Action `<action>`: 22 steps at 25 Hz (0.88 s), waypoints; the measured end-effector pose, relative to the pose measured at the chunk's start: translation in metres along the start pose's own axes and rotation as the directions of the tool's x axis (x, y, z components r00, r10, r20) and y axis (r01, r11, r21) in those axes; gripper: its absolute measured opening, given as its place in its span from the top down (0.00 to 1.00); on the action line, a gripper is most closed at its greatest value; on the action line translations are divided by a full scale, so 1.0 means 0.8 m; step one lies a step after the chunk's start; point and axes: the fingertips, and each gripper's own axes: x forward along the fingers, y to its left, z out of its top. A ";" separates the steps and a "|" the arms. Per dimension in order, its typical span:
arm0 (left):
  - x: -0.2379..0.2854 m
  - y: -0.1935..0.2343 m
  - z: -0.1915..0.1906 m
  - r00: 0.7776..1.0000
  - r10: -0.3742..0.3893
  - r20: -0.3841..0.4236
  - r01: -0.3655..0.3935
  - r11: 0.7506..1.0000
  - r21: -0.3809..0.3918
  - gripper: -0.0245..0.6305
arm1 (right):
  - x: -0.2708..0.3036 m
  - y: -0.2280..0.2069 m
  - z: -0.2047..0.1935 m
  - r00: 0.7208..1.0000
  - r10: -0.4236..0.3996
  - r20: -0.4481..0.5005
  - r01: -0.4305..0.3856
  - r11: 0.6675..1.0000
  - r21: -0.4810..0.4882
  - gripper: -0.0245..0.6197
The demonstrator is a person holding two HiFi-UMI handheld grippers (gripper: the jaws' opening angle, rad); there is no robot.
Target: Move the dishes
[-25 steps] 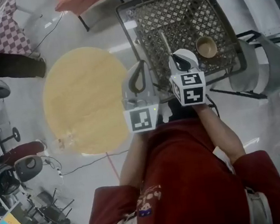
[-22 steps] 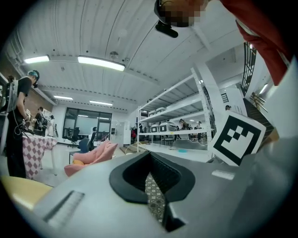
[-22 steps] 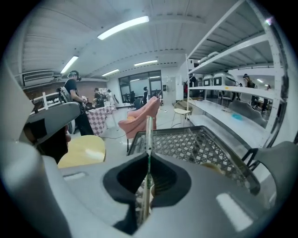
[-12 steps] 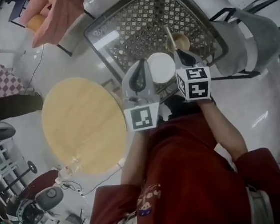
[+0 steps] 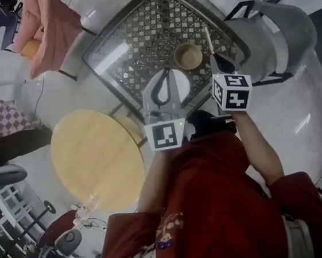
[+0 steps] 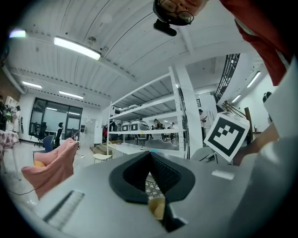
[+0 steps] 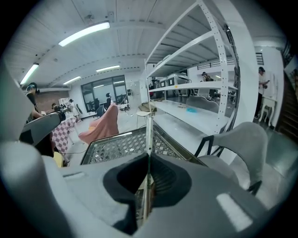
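Flanking mesh table point(image 5: 139, 41) with bowl point(image 5: 188, 56), grey chair point(image 5: 280, 31); round table point(image 5: 95, 156)

The left gripper point(image 5: 165, 76) points level, fingers together; right gripper point(image 5: 215, 60) tilts downward, apparently pinching a thin stick point(image 7: 148, 135).

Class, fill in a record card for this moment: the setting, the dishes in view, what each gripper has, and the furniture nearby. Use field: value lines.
Setting: person in a red top at a metal mesh table
Dishes on mesh table: tan bowl; white plate, partly hidden behind the left gripper
Left gripper: jaws together, nothing seen between them
Right gripper: closed on a thin stick, likely a chopstick
Nearby: round wooden table, grey chair, pink cloth
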 end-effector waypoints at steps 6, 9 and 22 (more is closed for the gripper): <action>0.029 -0.014 -0.004 0.999 -0.043 -0.023 0.042 0.999 -0.003 0.96 | 0.012 -0.029 0.001 0.999 -0.029 -0.022 0.030 0.999 0.042 0.93; 0.045 -0.022 -0.007 0.998 -0.062 -0.030 0.062 0.998 -0.007 0.96 | 0.022 -0.039 -0.001 0.999 -0.035 -0.038 0.036 0.998 0.052 0.93; 0.105 -0.040 -0.046 0.987 -0.106 -0.118 0.106 0.994 -0.012 0.96 | 0.091 -0.084 -0.050 0.983 -0.039 -0.179 0.053 0.996 0.077 0.93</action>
